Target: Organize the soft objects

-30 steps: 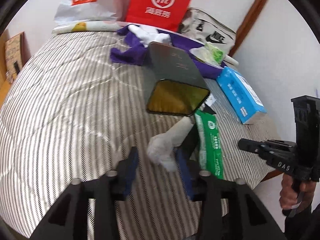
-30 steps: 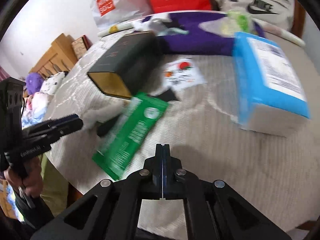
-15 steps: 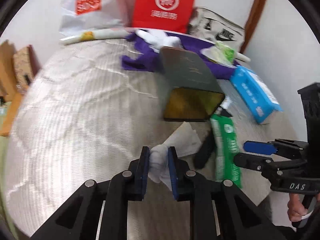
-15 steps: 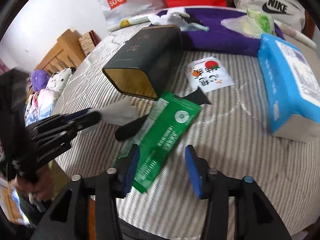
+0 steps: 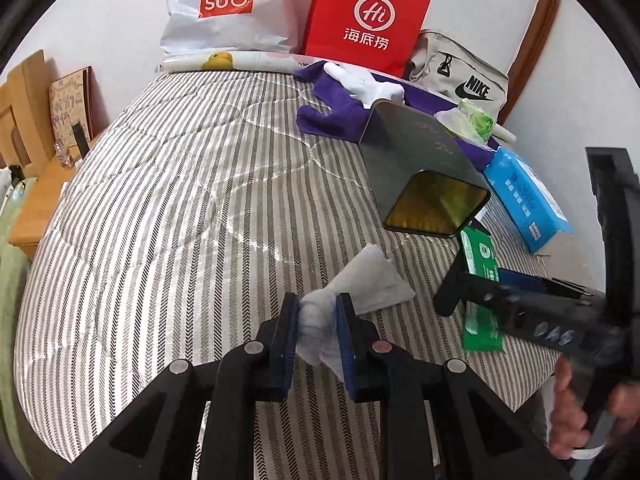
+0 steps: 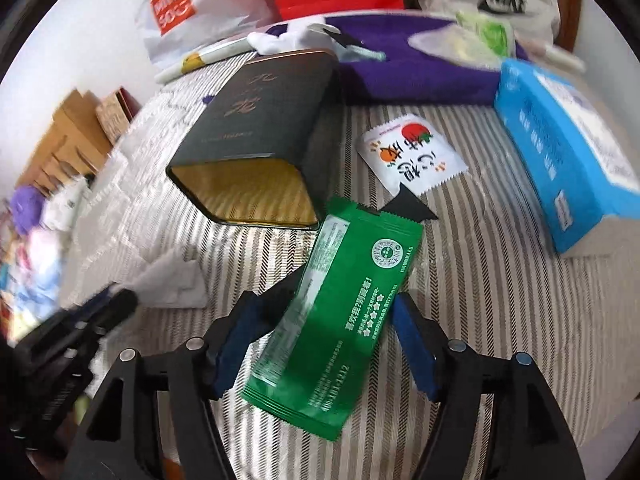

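Observation:
On the striped bedcover (image 5: 160,220), my left gripper (image 5: 318,320) is shut on one bunched end of a white cloth (image 5: 372,280); the rest of the cloth trails flat ahead of it. My right gripper (image 6: 326,312) hangs over a green packet (image 6: 340,320). Its jaws are opening, with a blue pad on each side of the packet and neither pressing it. A black strip (image 6: 408,204) lies partly under the packet. From the left wrist, the right gripper (image 5: 508,288) shows over the packet (image 5: 478,256). A dark tin (image 5: 424,168) lies on its side, its gold inside open.
A blue tissue pack (image 6: 560,160) and a white sachet (image 6: 412,156) lie right of the tin. A purple cloth (image 5: 336,116) with a white glove (image 5: 364,84) is behind it. Shopping bags (image 5: 368,16) and a Nike bag (image 5: 460,76) line the wall. Wooden furniture (image 5: 44,184) stands at the left.
My left gripper shut on the white cloth's end and drew it away from the tin. My right gripper went from shut to open and moved over the green packet.

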A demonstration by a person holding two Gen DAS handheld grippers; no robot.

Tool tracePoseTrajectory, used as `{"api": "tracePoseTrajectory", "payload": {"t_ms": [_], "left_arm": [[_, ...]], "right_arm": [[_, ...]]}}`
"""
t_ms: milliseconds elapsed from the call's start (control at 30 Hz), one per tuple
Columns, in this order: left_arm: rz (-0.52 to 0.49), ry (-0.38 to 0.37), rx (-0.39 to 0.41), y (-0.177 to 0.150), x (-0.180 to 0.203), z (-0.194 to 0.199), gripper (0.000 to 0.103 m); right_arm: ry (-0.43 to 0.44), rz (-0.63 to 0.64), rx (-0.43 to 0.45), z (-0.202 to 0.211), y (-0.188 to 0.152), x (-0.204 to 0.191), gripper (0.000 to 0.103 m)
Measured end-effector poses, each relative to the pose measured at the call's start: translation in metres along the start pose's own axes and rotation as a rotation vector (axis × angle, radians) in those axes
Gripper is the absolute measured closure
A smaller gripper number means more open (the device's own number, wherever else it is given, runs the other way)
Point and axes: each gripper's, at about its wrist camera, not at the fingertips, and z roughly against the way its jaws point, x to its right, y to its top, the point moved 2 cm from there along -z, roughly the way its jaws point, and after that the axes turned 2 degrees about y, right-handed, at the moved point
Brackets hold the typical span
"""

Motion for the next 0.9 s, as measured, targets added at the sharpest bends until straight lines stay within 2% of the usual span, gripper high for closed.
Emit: {"api": "tracePoseTrajectory", "payload": {"t_ms": [33, 67, 133, 200, 233, 333, 567, 700, 767, 833, 900], "left_arm": [[0.003, -0.003, -0.002, -0.001, 0.0, 0.0, 0.084], [0.006, -0.006, -0.004, -0.002, 0.0, -0.001, 0.084], [0.016, -0.01, -0.008, -0.004, -0.001, -0.002, 0.084], [0.022, -0.017, -0.008, -0.005, 0.0, -0.002, 0.084], [0.023, -0.021, -0.009, -0.005, 0.0, -0.002, 0.084], [0.02, -0.033, -0.01, -0.005, 0.007, -0.001, 0.084], [0.017, -0.071, -0.036, -0.004, 0.029, -0.004, 0.084], [-0.001, -0.045, -0.072, -0.005, 0.042, -0.017, 0.082], [-0.021, -0.025, -0.064, -0.005, 0.046, -0.017, 0.08], [-0.04, -0.007, -0.07, -0.005, 0.049, -0.017, 0.077], [-0.048, -0.015, -0.076, -0.004, 0.054, -0.018, 0.065]], "right_arm": [[-0.03, 0.031, 0.015, 0.0, -0.002, -0.004, 0.039], [-0.034, 0.047, 0.027, 0.0, -0.004, -0.005, 0.039], [-0.027, 0.064, 0.04, 0.002, -0.005, -0.002, 0.047], [-0.006, 0.057, 0.029, 0.004, -0.005, 0.006, 0.068], [0.01, 0.047, 0.014, 0.005, -0.005, 0.012, 0.069], [0.05, 0.039, -0.009, 0.011, -0.007, 0.03, 0.072], [0.031, 0.11, -0.018, 0.043, -0.031, 0.081, 0.073], [0.018, 0.094, -0.019, 0.056, -0.044, 0.115, 0.074], [0.002, 0.09, -0.011, 0.059, -0.048, 0.126, 0.074], [-0.012, 0.078, -0.006, 0.062, -0.051, 0.142, 0.074], [-0.022, 0.073, -0.004, 0.062, -0.051, 0.152, 0.073]]}}
